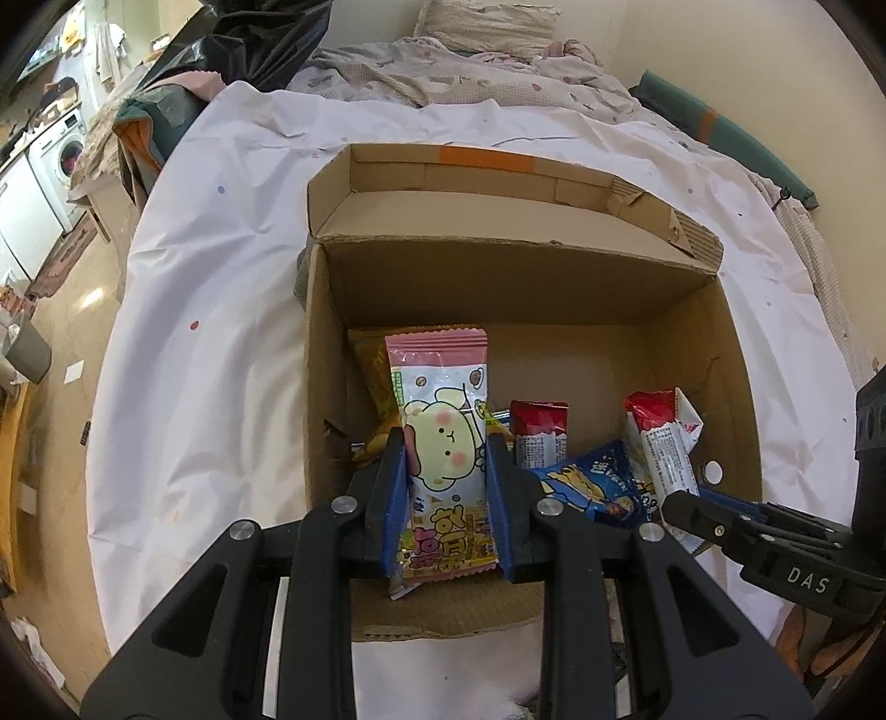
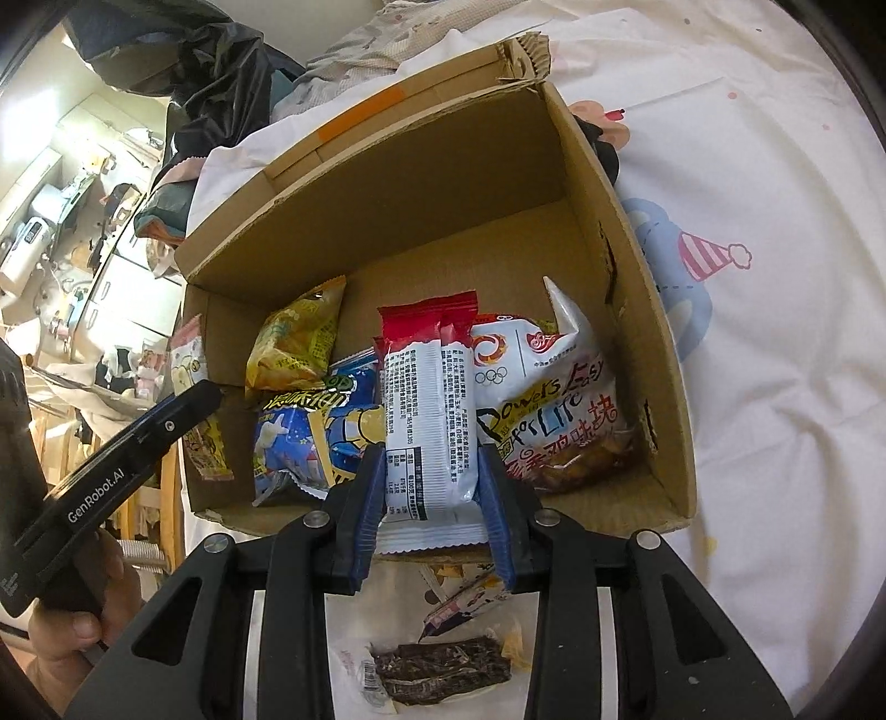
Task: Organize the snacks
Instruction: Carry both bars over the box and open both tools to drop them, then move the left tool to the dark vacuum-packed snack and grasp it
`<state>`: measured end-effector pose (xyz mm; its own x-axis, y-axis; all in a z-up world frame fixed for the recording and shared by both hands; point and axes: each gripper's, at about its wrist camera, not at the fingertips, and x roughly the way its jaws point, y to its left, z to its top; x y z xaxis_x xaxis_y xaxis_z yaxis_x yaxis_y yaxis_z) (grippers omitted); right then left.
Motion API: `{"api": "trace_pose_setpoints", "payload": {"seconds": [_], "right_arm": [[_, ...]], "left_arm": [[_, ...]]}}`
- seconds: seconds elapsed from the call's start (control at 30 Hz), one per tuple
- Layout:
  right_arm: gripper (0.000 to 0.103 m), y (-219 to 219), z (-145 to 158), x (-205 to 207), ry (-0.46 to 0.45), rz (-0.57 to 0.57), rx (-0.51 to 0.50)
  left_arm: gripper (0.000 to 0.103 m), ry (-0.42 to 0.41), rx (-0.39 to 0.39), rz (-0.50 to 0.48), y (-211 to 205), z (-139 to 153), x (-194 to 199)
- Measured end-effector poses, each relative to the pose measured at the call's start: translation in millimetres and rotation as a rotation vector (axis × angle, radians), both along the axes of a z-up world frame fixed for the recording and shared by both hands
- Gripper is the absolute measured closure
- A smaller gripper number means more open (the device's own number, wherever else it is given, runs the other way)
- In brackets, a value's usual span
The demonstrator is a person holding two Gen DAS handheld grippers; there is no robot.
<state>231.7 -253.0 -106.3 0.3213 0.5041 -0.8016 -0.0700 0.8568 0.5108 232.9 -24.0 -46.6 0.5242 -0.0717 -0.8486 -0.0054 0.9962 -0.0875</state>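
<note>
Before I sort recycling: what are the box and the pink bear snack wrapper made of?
The box looks like matte brown corrugated cardboard; fluting shows at its torn edges. The pink bear wrapper looks like glossy printed plastic film, with crimped zigzag ends and glare.

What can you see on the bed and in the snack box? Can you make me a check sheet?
Surface: white bedsheet with small dots.
Job's things: open cardboard box holding a yellow snack bag, a blue snack bag and a big white snack bag.
Clutter: a dark snack packet lies on the sheet outside the box.
Grippers: left hand-held gripper shut on a pink bear packet; right hand-held gripper shut on a red and white bar packet; both over the box.
Cables: nothing seen.
Surroundings: pillow, washing machine.
</note>
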Motion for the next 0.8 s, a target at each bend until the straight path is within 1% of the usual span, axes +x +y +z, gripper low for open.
{"api": "trace_pose_setpoints", "payload": {"seconds": [0.1, 0.17, 0.2, 0.23, 0.27, 0.3, 0.33, 0.37, 0.4, 0.43, 0.5, 0.8], "right_arm": [[0.066, 1, 0, 0, 0.0, 0.004, 0.002], [0.066, 1, -1, 0, 0.004, 0.005, 0.012], [0.066, 1, -1, 0, 0.005, 0.004, 0.018], [0.066, 2, 0, 0, 0.004, 0.004, 0.022], [0.066, 2, 1, 0, 0.0, 0.005, 0.025], [0.063, 3, 1, 0, -0.001, 0.005, 0.026], [0.055, 2, 2, 0, -0.003, 0.003, 0.03], [0.048, 2, 3, 0, -0.006, -0.002, 0.04], [0.037, 1, 4, 0, -0.009, -0.009, 0.048], [0.035, 0, 5, 0, -0.016, -0.016, 0.056], [0.034, -2, 8, 0, -0.027, -0.023, 0.059], [0.034, -5, 11, 3, -0.028, -0.034, 0.069]], "left_arm": [[0.076, 0.002, -0.003, 0.003, 1, 0, -1], [0.067, 0.006, -0.001, -0.001, 1, -1, -1], [0.06, 0.006, 0.002, -0.002, 0, 0, -1], [0.056, 0.001, 0.005, -0.003, 0, 0, -3], [0.054, -0.001, 0.007, -0.005, -1, 1, -3], [0.05, -0.003, 0.007, -0.01, -1, 1, -3], [0.042, -0.002, 0.006, -0.013, -2, 2, -3], [0.038, -0.002, 0.001, -0.013, -2, 3, -3], [0.031, -0.004, -0.004, -0.012, -2, 3, -3], [0.026, -0.008, -0.012, -0.009, -1, 4, -4], [0.023, -0.017, -0.016, -0.006, -1, 5, -4], [0.023, -0.017, -0.016, -0.006, -1, 5, -5]]}}
